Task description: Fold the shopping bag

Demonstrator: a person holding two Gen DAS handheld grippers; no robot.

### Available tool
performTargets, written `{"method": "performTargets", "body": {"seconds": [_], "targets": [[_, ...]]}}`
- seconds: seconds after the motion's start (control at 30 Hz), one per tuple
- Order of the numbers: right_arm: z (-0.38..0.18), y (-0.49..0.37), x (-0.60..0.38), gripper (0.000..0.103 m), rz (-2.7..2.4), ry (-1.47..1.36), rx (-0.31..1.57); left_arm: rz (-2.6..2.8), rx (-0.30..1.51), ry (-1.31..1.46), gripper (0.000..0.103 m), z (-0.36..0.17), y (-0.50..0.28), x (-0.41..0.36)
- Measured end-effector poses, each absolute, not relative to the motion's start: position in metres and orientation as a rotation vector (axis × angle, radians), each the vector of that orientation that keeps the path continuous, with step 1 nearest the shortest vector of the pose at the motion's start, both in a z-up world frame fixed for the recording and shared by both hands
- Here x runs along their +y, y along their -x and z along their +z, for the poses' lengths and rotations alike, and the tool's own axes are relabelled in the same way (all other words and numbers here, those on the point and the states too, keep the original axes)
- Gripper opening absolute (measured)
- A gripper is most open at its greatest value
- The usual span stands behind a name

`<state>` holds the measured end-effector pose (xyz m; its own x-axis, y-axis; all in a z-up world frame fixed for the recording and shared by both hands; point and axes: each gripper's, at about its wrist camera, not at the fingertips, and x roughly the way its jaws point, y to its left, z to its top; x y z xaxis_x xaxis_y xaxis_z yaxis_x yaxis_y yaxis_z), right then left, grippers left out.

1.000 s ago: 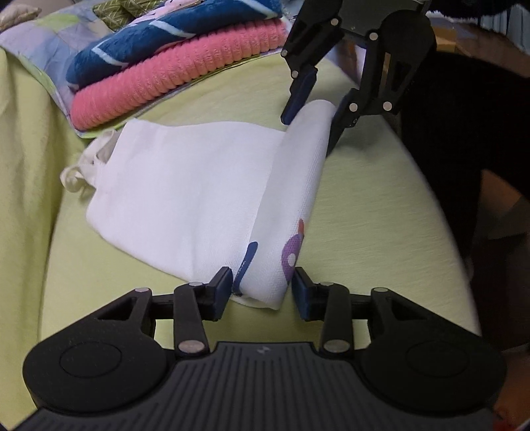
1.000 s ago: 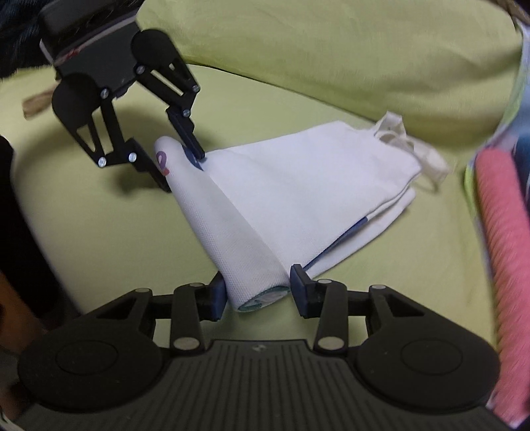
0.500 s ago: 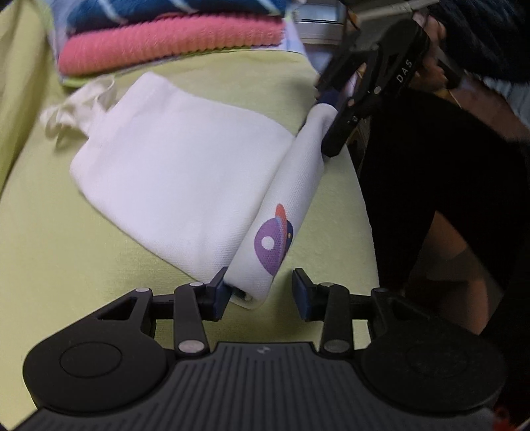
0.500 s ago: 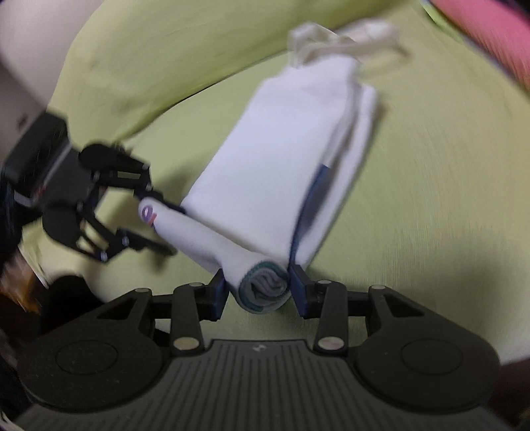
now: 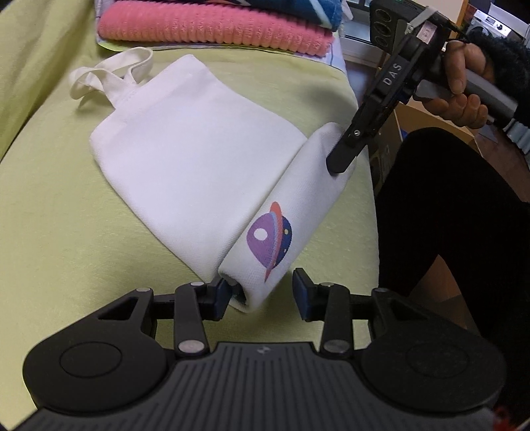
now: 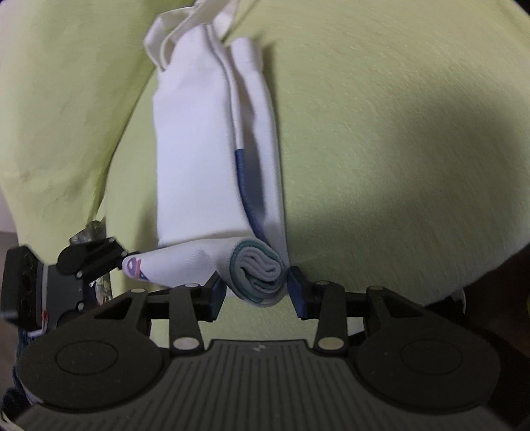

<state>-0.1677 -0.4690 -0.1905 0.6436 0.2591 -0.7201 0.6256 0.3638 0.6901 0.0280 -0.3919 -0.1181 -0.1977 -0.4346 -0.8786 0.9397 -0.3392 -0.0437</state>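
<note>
A white shopping bag [image 5: 198,159] lies on a yellow-green cushion [image 5: 59,199], its bottom end wound into a roll [image 5: 298,205] that shows a purple planet print [image 5: 270,238]. The handles [image 5: 109,71] lie flat at the far end. My left gripper [image 5: 261,293] is open around the near end of the roll; the cloth touches the left finger and a gap stays on the right. My right gripper [image 6: 255,291] is open around the other end, where the spiral of the roll [image 6: 258,272] nearly fills the jaws. Each gripper appears in the other's view: right gripper [image 5: 341,162], left gripper [image 6: 122,257].
A pink knitted cloth [image 5: 215,30] and a blue towel [image 5: 298,6] are stacked beyond the handles. A person's hand [image 5: 463,83] holds the right gripper, and a dark trouser leg [image 5: 447,215] is beside the cushion's right edge. The cushion [image 6: 381,132] stretches right of the bag.
The roll has turned further along the bag, bringing the planet print up on top. Both grippers have swung round with it; the right view now looks along the bag's length.
</note>
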Motion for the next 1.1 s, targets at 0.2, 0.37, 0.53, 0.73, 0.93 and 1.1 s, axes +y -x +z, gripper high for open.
{"method": "performTargets", "body": {"seconds": [0.2, 0.37, 0.53, 0.73, 0.93, 1.1], "targets": [[-0.193, 0.166, -0.471, 0.035, -0.347, -1.286, 0.917, -1.582, 0.531, -1.113, 0.035, -0.096, -0.011, -0.367], [-0.192, 0.170, -0.467, 0.035, -0.371, -1.291, 0.925, -1.605, 0.325, -1.103, 0.026, -0.073, 0.013, -0.344], [-0.188, 0.172, -0.473, 0.035, -0.393, -1.294, 0.928, -1.592, 0.253, -1.160, 0.026, -0.096, 0.035, -0.365], [-0.192, 0.167, -0.468, 0.035, -0.412, -1.300, 0.900, -1.572, 0.272, -1.152, 0.027, -0.108, 0.030, -0.381], [-0.196, 0.175, -0.454, 0.036, -0.464, -1.292, 0.798, -1.554, 0.297, -1.117, 0.027, -0.116, 0.027, -0.387], [-0.198, 0.183, -0.446, 0.036, -0.500, -1.291, 0.740, -1.555, 0.276, -1.068, 0.020, -0.099, 0.035, -0.371]]}}
